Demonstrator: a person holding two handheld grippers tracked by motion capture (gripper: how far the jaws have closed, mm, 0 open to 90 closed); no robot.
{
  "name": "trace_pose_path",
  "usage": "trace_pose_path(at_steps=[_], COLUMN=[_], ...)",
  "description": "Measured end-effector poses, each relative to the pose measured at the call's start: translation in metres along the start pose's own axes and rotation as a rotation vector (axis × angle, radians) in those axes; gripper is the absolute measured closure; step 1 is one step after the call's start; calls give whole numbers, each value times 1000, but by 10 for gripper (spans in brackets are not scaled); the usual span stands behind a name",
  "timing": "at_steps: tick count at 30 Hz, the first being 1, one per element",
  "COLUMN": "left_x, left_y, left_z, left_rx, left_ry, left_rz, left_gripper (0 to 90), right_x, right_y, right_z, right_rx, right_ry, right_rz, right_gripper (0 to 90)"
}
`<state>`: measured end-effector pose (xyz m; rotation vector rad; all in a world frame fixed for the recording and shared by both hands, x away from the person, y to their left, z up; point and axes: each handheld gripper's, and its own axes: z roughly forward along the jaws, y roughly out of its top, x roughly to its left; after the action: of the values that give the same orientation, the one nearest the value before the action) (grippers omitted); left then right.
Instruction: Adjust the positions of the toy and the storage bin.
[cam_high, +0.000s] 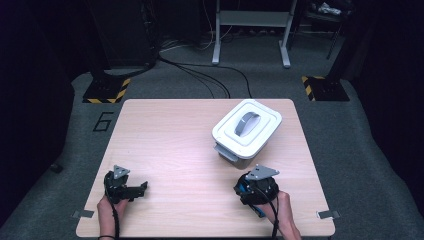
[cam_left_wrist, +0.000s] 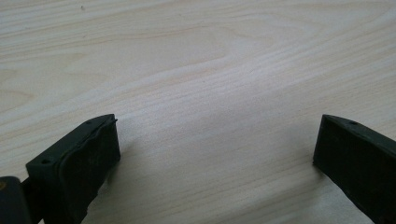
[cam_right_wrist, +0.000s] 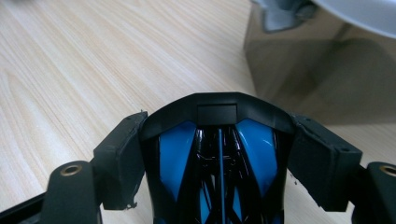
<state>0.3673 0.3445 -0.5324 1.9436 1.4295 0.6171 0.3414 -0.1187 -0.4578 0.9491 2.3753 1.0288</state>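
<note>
A person seated at a pale wooden table (cam_high: 165, 150) works two hand-held grippers, with a white lidded container (cam_high: 247, 132) serving as the scene's anchor. The right gripper (cam_high: 256, 186), seen from above just short of the container's near corner, is clamped on a black-and-blue object (cam_right_wrist: 219, 154); the right gripper view shows both pads pressed against the flanks of that glossy object, whose black front rim arches between them, with blue panels on either side of a dark central rib. Beyond it in the same view, the container's shiny grey side wall (cam_right_wrist: 322, 70) rises close ahead and slightly to the right, a grey latch (cam_right_wrist: 280, 14) hanging under the white lid's edge. The lid carries a grey curved handle (cam_high: 247, 124) across its middle. The left gripper (cam_high: 131, 191) rests well apart from the container, off towards the table's near left corner. The left gripper view shows its jaws spread wide with nothing between them, bare wood grain (cam_left_wrist: 210, 93) beneath. Hands (cam_high: 282, 210) enter from the table's near edge.
</note>
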Motion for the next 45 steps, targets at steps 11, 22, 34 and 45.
trace_pose_path(at_steps=[11, 22, 34, 45], left_x=[0, 0, 0, 0], left_y=[0, 0, 0, 0], left_z=[0, 0, 0, 0], left_rx=[0, 4, 0, 0], left_ry=[0, -3, -1, -1], left_rz=[0, 3, 1, 2], left_gripper=[4, 4, 4, 4], right_x=[-26, -55, -81, -103], right_y=[-13, -21, -32, -30], right_z=[-33, -62, -79, -43], right_rx=[-66, -75, -20, 47], right_ry=[-70, -200, -287, -308], right_rz=[104, 193, 277, 327], right_gripper=[246, 246, 246, 244])
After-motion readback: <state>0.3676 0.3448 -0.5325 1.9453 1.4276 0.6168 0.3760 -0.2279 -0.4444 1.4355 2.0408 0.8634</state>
